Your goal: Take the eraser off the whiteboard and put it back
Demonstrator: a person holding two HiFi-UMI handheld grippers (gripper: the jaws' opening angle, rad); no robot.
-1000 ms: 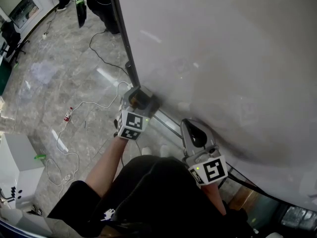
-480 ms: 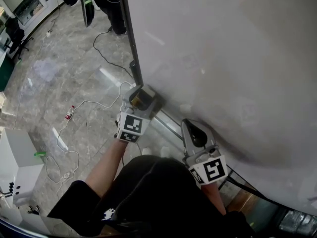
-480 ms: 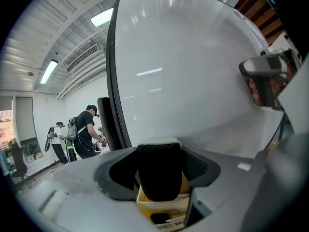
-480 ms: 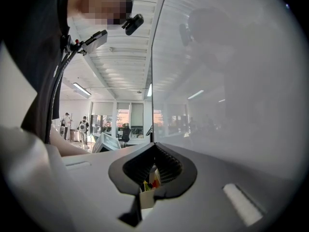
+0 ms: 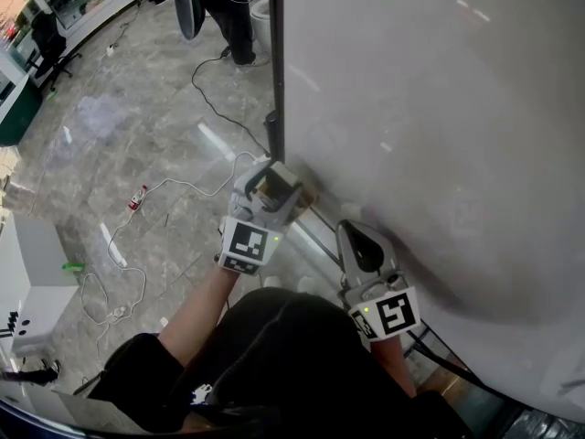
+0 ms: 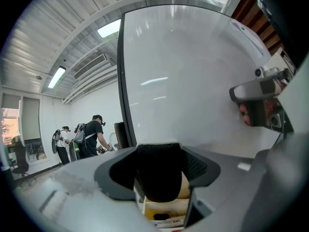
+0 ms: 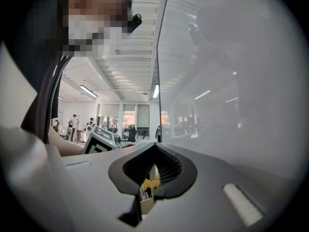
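At the centre of the head view, the left tongs (image 5: 274, 190) clamp the eraser (image 6: 159, 175) just off the whiteboard's (image 5: 439, 108) lower left corner, seemingly freed for putting back, while the right tongs (image 5: 356, 238), closed and empty, idle close by.

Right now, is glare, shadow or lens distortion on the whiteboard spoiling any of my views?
Head view: the whiteboard is evenly lit, with faint streaks and a soft shadow beside the right claw. Left gripper view: fisheye bends the board's frame; ceiling lights reflect on it; the eraser looks dark. Right gripper view: the board mirrors the room.
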